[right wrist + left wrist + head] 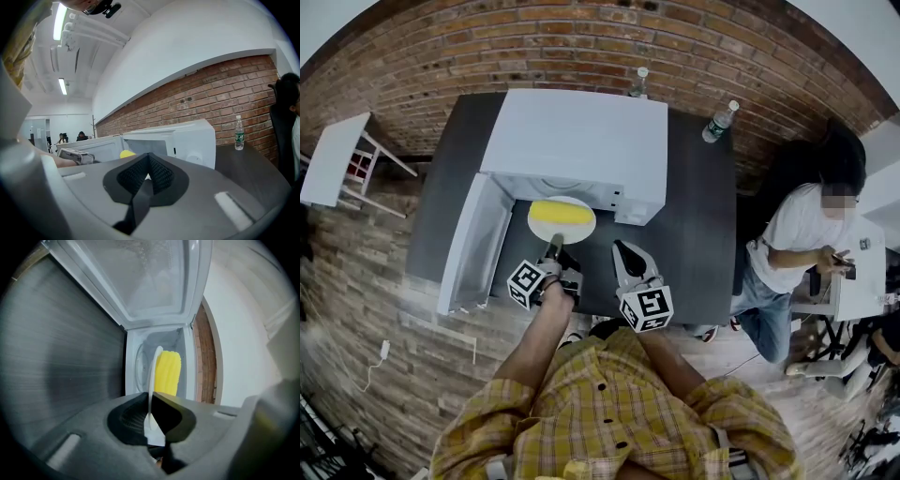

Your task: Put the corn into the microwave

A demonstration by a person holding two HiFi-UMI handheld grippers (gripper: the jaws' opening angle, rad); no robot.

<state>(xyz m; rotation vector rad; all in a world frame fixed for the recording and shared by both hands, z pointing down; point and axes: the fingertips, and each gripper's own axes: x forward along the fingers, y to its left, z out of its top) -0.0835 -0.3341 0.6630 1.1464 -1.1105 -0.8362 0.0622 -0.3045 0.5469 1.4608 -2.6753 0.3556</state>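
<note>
Left gripper view looks along jaws clamped on the near rim of a white plate (pixel 153 369). The left gripper (pixel 151 401) is rolled on its side, so the plate shows edge-on as a thin line pinched between the pads. Just past the pinch the corn (pixel 168 373) lies on the plate, straight ahead of the gripper, with its long axis crosswise to the line the jaws point along. Beyond it the microwave (pixel 135 357) cavity opens dead ahead.

Head view agrees. The plate sits at the mouth of the microwave with its far edge just under the top of the opening and its near half out over the tabletop (pixel 703 216). The door (pixel 473 239) is swung wide toward the tabletop's left edge and stands clear of the path. The microwave itself stands along the rear edge.

The right gripper (pixel 625 251) hangs beside the left one, nearer the front edge and off to the right of the plate. Its jaws are together with nothing between them, and it touches nothing.

As I read it, the left hand is the one placed to finish — a straight push forward should carry plate and corn fully inside. Because the cob lies sideways, its ends face the cavity's side walls, so the plate should go in centred rather than skewed.
</note>
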